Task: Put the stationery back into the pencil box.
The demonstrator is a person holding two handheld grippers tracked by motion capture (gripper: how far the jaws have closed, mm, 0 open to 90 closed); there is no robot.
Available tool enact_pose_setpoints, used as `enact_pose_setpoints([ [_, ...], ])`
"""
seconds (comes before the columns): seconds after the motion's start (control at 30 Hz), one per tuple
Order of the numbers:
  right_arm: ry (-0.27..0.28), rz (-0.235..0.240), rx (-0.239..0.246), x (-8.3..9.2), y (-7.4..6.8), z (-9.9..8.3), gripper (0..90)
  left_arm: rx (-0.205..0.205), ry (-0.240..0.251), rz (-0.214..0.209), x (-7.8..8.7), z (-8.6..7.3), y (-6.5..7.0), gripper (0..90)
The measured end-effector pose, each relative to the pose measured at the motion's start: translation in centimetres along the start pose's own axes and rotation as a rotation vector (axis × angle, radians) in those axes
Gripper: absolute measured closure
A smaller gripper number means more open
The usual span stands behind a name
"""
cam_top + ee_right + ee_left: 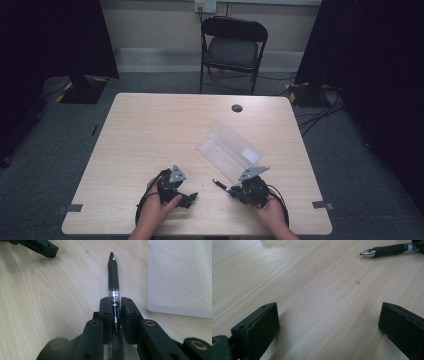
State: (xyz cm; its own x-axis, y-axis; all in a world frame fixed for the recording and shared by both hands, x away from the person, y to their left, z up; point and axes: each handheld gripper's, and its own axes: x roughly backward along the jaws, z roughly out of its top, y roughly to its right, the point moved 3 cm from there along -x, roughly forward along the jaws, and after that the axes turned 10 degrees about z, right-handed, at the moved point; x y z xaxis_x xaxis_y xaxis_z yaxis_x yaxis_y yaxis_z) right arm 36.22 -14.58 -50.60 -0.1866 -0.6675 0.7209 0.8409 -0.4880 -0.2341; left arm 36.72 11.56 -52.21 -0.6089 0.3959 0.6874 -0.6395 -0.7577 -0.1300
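Both of my hands sit at the near edge of the wooden table (150,130) in the high view, each wrapped around a gripper. I see the left gripper (189,198) low over the wood near the front edge, and the right gripper (231,190) just beside it to the right, with a black pen (220,184) sticking out from its front toward the left gripper. A clear plastic case (227,149) lies open on the table just beyond the right gripper, angled across the right half. A small dark round cap (237,108) is set in the tabletop near the far edge, and a black folding chair (233,50) stands on the floor behind the table.

From the left gripper view, I see its two black jaws spread wide apart with only bare wood between them. The pen's silver tip and black grip (387,250) lie at the upper right, well clear of these jaws.

From the right gripper view, I see the jaws clamped on the pen's (113,287) clear barrel, its rubber grip and tip pointing away over the table. The case's (180,275) frosted corner lies just to the right, apart from the pen. One jaw of the left gripper (37,247) shows at the upper left.
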Motion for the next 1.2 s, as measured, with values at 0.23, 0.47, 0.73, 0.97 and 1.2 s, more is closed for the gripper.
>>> enact_pose_setpoints([
  [0.23, 0.014, 0.019, -0.020, 0.5, 0.4, 0.2, 79.6, 0.011, 0.000, -0.002, 0.0, 0.0, 0.1, 2.7],
  [0.47, 0.037, 0.028, -0.048, 1.4, 1.2, 0.3, 79.7, 0.010, -0.004, -0.006, -0.1, 0.1, 0.1, 1.2],
  [0.73, 0.054, 0.037, -0.055, 2.2, 1.5, 0.5, 79.7, 0.006, -0.006, -0.005, -0.2, 0.1, 0.2, 0.0],
  [0.97, 0.045, 0.042, -0.047, 2.2, 1.3, 0.9, 79.6, 0.007, -0.006, -0.006, -0.2, 0.1, 0.2, 0.0],
  [1.2, 0.043, 0.047, -0.046, 2.3, 1.4, 1.3, 79.7, 0.006, -0.005, -0.006, -0.2, 0.1, 0.2, 0.0],
])
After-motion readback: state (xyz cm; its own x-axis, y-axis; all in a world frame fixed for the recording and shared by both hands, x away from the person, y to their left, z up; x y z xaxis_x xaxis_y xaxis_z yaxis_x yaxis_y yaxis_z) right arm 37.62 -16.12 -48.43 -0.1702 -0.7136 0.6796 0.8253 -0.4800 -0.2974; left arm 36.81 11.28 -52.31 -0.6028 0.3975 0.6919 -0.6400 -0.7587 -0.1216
